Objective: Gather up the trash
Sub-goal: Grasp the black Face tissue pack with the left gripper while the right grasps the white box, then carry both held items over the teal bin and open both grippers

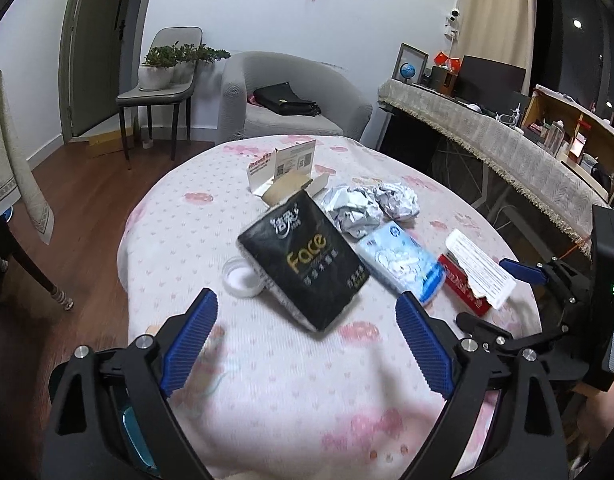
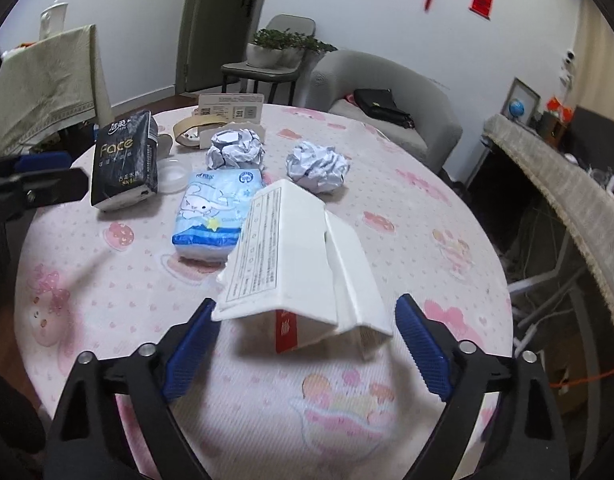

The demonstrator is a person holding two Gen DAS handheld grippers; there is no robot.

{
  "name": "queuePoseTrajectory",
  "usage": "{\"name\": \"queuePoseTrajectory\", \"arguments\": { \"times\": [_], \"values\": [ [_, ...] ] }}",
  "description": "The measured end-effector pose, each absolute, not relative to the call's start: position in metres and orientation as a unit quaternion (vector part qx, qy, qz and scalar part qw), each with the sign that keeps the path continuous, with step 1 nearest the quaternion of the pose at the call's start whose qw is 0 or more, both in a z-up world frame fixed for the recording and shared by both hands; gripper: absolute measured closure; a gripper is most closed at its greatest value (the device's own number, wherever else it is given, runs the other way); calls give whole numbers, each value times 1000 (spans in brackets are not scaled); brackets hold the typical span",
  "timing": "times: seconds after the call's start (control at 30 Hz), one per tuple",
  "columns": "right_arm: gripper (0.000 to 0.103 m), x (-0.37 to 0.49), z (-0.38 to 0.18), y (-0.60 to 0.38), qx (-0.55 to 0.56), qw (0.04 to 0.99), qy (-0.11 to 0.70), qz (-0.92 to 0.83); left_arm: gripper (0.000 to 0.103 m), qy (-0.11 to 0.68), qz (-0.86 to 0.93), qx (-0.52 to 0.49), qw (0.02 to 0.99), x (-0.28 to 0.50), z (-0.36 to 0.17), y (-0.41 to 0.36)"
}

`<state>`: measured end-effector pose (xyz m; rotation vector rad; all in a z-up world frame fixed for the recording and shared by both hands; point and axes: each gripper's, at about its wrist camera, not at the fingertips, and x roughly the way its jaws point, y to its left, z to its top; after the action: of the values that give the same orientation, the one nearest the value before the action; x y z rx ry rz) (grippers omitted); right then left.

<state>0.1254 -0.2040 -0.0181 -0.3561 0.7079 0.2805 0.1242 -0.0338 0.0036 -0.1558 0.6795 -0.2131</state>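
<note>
On the round table's pink-patterned cloth (image 2: pixel 407 208) lie crumpled paper balls (image 2: pixel 317 166), tissue packs and a torn white box (image 2: pixel 303 264). The right gripper (image 2: pixel 307 320) gapes wide around the box's near end, gripping nothing. The left gripper (image 1: pixel 307 316) hangs equally wide before the black tissue pack (image 1: pixel 303 260), empty.

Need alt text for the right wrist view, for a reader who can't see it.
The open right gripper hovers around a torn white and red carton on a pink-patterned tablecloth. Beyond lie a blue tissue pack, a black tissue pack and two crumpled paper balls.
</note>
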Motion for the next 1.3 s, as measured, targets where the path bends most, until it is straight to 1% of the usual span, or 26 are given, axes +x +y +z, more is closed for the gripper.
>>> {"name": "queuePoseTrajectory", "arguments": {
  "times": [0.17,0.23,0.27,0.3,0.4,0.53,0.73,0.9,0.93,0.97,1.0,1.07,1.17,1.23,1.3],
  "values": [
    [13,141,-11,-208,-148,915,346,143,10,338,-106,-85,931,138,4,-36],
    [33,148,-11,-210,-144,912,354,148,10,341,-106,-83,930,143,5,-39],
    [35,150,-11,-211,-145,912,354,146,10,341,-107,-82,930,146,5,-39],
    [38,152,-11,-212,-144,912,354,147,10,341,-108,-83,930,148,6,-40],
    [57,160,-9,-221,-122,912,360,155,10,345,-105,-79,929,154,7,-44],
    [58,163,-8,-224,-115,913,358,158,10,352,-85,-84,928,162,5,-44],
    [58,161,-2,-226,-110,916,348,167,19,366,-55,-78,926,175,2,-47],
    [58,161,2,-228,-104,918,342,168,20,379,-45,-70,922,185,-4,-48],
    [58,160,4,-228,-103,920,339,168,27,382,-42,-63,921,186,-6,-49],
    [58,160,6,-229,-100,921,337,169,36,385,-42,-58,920,187,-8,-49],
    [58,159,8,-229,-98,921,336,170,40,386,-41,-56,920,186,-8,-50],
    [58,157,12,-228,-95,923,331,170,55,386,-40,-46,921,184,-9,-50],
    [58,155,17,-227,-86,925,326,174,62,378,-48,-55,923,179,-5,-45],
    [58,154,20,-224,-83,927,322,176,64,363,-65,-70,927,174,3,-41],
    [58,152,24,-219,-80,928,317,179,66,342,-70,-65,935,167,13,-40]
  ]
}}
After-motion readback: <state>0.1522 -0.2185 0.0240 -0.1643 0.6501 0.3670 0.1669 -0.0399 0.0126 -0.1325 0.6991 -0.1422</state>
